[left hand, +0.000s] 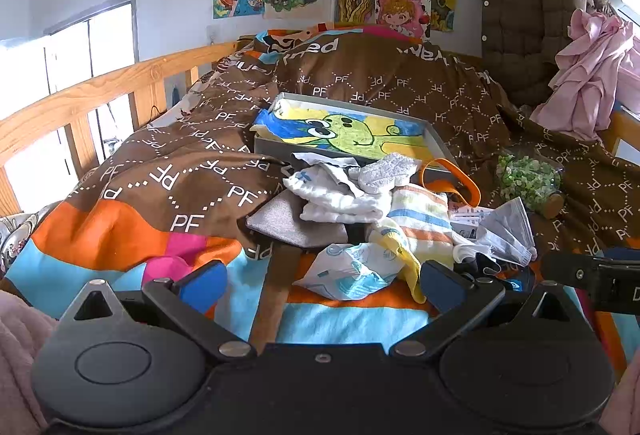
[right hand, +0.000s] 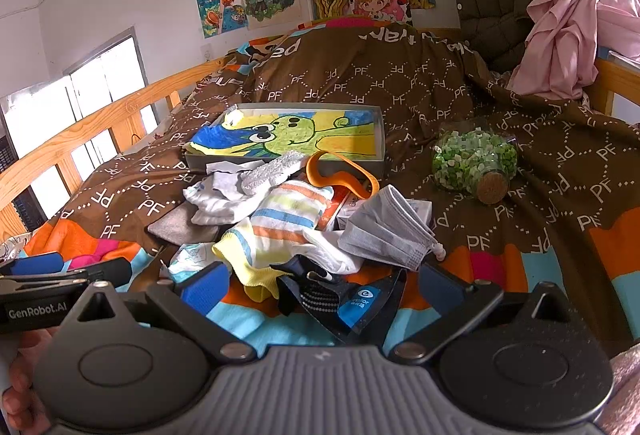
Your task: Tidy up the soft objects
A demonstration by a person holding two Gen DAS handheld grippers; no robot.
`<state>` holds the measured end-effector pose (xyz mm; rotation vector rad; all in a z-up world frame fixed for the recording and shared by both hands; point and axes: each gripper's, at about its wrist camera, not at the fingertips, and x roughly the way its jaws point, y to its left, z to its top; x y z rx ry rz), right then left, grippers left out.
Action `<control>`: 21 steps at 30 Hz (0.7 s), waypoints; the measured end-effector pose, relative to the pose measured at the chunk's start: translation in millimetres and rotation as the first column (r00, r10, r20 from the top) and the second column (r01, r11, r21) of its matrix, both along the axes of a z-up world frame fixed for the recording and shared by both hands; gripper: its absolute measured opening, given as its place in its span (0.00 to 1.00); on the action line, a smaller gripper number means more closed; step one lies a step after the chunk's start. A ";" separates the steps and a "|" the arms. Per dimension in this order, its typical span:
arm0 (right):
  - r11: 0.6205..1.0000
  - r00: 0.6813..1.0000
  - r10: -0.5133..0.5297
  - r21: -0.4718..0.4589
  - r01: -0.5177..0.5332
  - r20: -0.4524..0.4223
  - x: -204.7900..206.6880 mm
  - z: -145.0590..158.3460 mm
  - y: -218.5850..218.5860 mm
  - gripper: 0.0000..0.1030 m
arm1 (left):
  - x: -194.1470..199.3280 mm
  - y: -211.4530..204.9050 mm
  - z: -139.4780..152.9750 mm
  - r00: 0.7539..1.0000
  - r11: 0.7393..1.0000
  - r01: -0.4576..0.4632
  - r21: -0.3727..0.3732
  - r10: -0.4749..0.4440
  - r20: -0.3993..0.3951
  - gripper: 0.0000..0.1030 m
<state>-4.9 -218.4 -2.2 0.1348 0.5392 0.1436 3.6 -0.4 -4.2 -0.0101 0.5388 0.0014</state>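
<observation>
— Where am I holding right now?

— I'm hovering both tools over the near edge of the bed (left hand: 120,195). My left hand-held gripper (left hand: 320,287) is standing with its fingers apart and nothing between them, and my right hand-held gripper (right hand: 320,287) is likewise spread wide and empty. The pile of soft things is lying just ahead of both, near the middle of the bed.

— What am I going for first?

— Working left to right across the pile: the grey pouch (left hand: 296,223), the folded white cloth (left hand: 340,195), the striped sock (right hand: 288,211), then the grey face mask (right hand: 388,231). I judge the sock or the mask the easiest start, since each is lying on top. I'm planning to pinch one loose fold only, low and centred, so that I'm not dragging the neighbours along.

— And where is it going?

— Probably into the shallow tray (left hand: 438,143) with the frog drawing, just behind the pile. To the right, a corked jar (right hand: 476,163) of green bits is lying on its side; I'm keeping clear of it. Drawings are covering the wall, a wooden rail is running along the left edge, and clothes are hanging at the far right corner.
</observation>
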 end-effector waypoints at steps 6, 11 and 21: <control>1.000 1.000 0.000 0.001 0.000 -0.001 0.0 0.0 -0.1 1.00 | -0.5 0.4 0.4 1.000 1.000 0.000 -0.001 0.000 0.000 0.99; 1.000 1.000 0.000 0.001 0.000 -0.001 0.3 -0.2 -0.4 1.00 | -0.5 0.5 0.4 1.000 1.000 0.000 -0.001 0.000 0.000 0.99; 1.000 1.000 0.001 0.003 -0.001 -0.002 0.0 0.1 -0.2 1.00 | -0.6 0.6 0.4 1.000 1.000 0.001 -0.001 -0.001 0.000 0.99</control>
